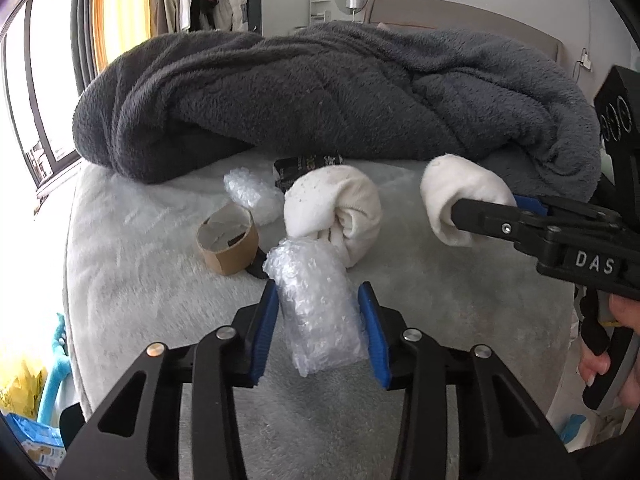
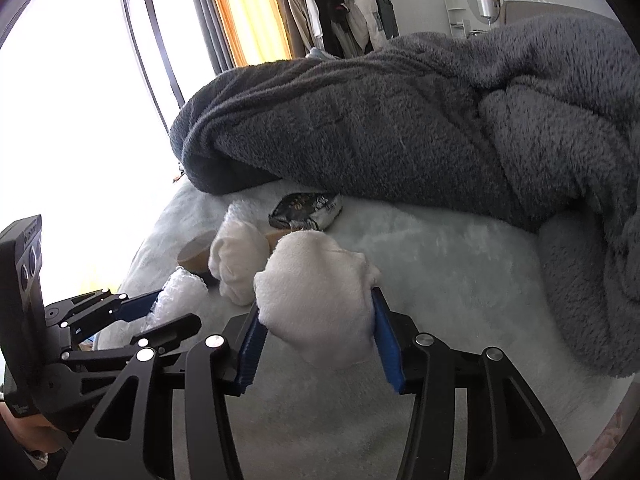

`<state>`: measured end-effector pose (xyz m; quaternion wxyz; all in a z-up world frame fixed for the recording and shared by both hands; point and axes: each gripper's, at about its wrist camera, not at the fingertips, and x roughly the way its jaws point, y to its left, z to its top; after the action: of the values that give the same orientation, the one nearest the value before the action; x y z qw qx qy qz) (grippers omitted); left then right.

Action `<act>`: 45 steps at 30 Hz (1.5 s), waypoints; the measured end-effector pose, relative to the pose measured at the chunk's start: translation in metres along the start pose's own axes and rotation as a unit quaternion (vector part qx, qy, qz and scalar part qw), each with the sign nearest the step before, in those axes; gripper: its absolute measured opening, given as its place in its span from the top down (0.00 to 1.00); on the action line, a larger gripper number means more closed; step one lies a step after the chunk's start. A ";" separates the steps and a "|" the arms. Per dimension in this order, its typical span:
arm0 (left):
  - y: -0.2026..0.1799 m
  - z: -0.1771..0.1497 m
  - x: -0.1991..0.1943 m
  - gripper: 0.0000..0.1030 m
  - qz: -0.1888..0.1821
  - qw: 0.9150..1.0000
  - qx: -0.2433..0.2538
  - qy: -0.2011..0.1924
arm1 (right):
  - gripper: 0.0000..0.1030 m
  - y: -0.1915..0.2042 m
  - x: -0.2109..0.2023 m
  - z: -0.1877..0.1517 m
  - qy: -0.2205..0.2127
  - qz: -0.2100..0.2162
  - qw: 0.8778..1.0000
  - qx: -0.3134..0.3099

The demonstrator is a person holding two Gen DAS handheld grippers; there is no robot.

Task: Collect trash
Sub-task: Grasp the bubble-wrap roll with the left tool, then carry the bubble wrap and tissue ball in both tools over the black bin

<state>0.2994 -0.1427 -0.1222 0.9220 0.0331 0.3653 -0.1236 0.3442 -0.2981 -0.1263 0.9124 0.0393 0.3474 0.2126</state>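
2 grippers, each w/ a load. Left gripper clamped on bubble wrap roll, roll btwn the blue pads, poking fwd past tips. Right gripper clamped on a white sock ball, held off the bed. Beyond: 2nd sock ball, 1 cardboard tape core, 2nd bubble wrap piece, 1 dark snack bag at edge of 1 grey blanket.

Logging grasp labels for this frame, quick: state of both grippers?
Left gripper: shut on the clear crumpled bubble wrap roll.
Right gripper: shut on the white rolled fabric sock bundle.
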 end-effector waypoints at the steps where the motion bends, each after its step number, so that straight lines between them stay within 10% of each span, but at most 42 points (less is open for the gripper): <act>1: 0.001 0.000 -0.002 0.58 -0.001 1.000 -0.001 -0.002 | 0.51 0.002 0.000 0.002 -0.002 0.003 1.000 -0.001; 22: 0.087 -0.002 -0.045 0.58 0.008 0.997 -0.075 -0.026 | 0.51 0.087 0.016 0.036 -0.015 0.045 0.998 -0.037; 45: 0.208 -0.058 -0.070 0.58 0.067 0.988 -0.132 0.036 | 0.51 0.223 0.071 0.042 0.020 0.102 0.989 -0.106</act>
<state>0.2643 0.0813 -0.1233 0.9109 -0.0600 0.4081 -0.0114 0.3382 -0.0633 -0.0890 0.8779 -0.0265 0.3357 0.3405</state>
